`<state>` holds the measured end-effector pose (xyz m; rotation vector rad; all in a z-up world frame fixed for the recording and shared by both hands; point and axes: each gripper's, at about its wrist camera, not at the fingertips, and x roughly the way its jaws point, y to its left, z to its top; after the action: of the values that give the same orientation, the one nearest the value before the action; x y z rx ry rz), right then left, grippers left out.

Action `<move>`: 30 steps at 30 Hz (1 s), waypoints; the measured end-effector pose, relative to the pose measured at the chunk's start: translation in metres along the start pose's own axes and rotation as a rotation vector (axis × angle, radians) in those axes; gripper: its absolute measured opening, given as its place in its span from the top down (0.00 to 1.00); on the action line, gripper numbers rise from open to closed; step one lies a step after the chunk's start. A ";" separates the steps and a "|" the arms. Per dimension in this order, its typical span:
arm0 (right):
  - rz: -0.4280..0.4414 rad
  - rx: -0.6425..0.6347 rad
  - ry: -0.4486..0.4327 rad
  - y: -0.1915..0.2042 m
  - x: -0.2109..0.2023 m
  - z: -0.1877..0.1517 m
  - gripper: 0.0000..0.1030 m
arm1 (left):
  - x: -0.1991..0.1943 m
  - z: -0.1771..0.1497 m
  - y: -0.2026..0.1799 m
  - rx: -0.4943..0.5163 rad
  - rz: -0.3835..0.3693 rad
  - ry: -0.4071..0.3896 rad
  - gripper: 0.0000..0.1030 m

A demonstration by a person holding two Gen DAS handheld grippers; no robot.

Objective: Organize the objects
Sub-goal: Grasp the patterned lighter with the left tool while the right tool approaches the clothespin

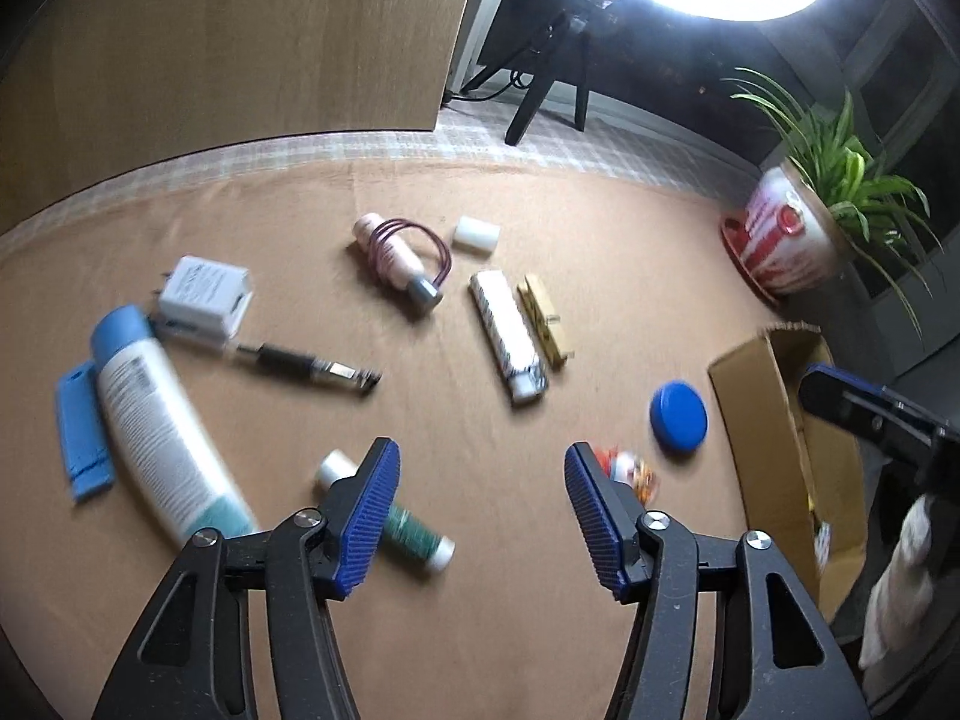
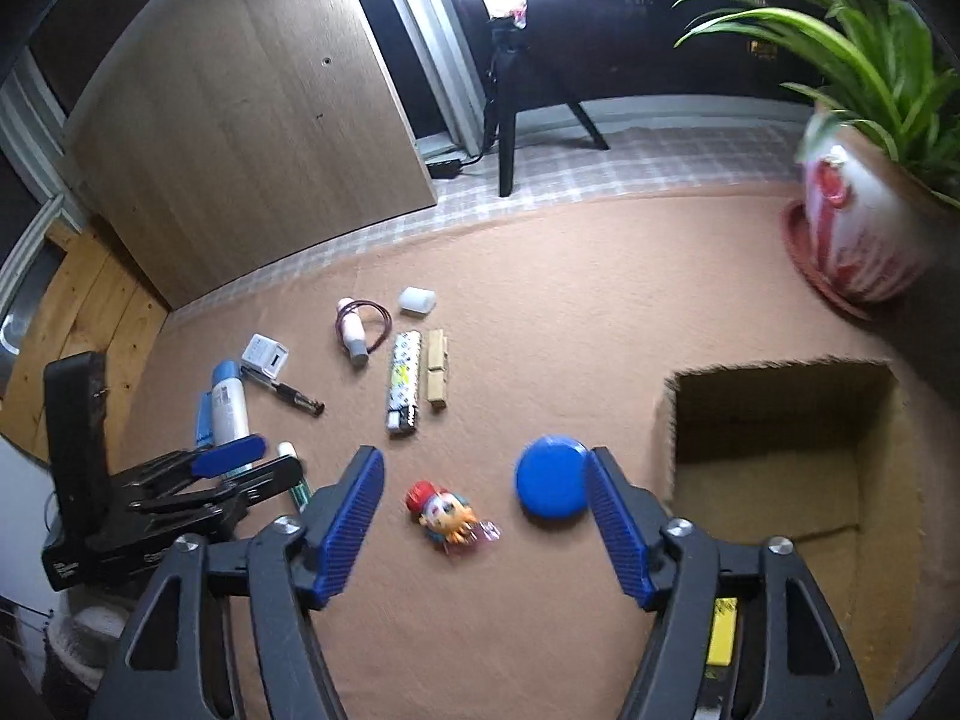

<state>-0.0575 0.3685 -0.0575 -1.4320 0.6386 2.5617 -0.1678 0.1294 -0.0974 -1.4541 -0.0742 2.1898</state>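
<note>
Loose objects lie on a tan cloth. My left gripper (image 1: pixel 480 516) is open and empty above a green-and-white tube (image 1: pixel 414 531), with a blue-capped white tube (image 1: pixel 162 414) to its left. My right gripper (image 2: pixel 483 522) is open and empty over a small toy figure (image 2: pixel 447 513), with a blue round lid (image 2: pixel 551 485) by its right finger. An open cardboard box (image 2: pixel 780 456) stands at the right and holds a yellow item (image 2: pixel 723 630). The lid (image 1: pixel 678 417), the box (image 1: pixel 774 420) and part of the figure (image 1: pixel 630 471) show in the left wrist view.
Farther back lie a black pen (image 1: pixel 300 363), white charger (image 1: pixel 207 294), blue comb (image 1: pixel 81 426), pink bottle with hair tie (image 1: pixel 396 264), white cap (image 1: pixel 477 235), patterned lighter (image 1: pixel 510 339) and wooden clothespin (image 1: pixel 549 321). A potted plant (image 2: pixel 858 228) stands at the right; a tripod (image 2: pixel 510 120) behind.
</note>
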 end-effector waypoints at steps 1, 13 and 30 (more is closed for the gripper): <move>0.008 0.005 0.009 0.000 0.005 0.005 0.42 | 0.004 0.004 -0.001 -0.002 -0.003 0.004 0.44; 0.046 0.058 0.118 -0.006 0.058 0.041 0.53 | 0.070 0.050 -0.017 -0.014 0.002 0.079 0.50; -0.005 0.058 0.147 -0.011 0.079 0.057 0.53 | 0.098 0.068 -0.026 0.041 0.076 0.088 0.64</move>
<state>-0.1408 0.3962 -0.1008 -1.6108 0.7227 2.4291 -0.2468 0.2099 -0.1437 -1.5519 0.0561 2.1703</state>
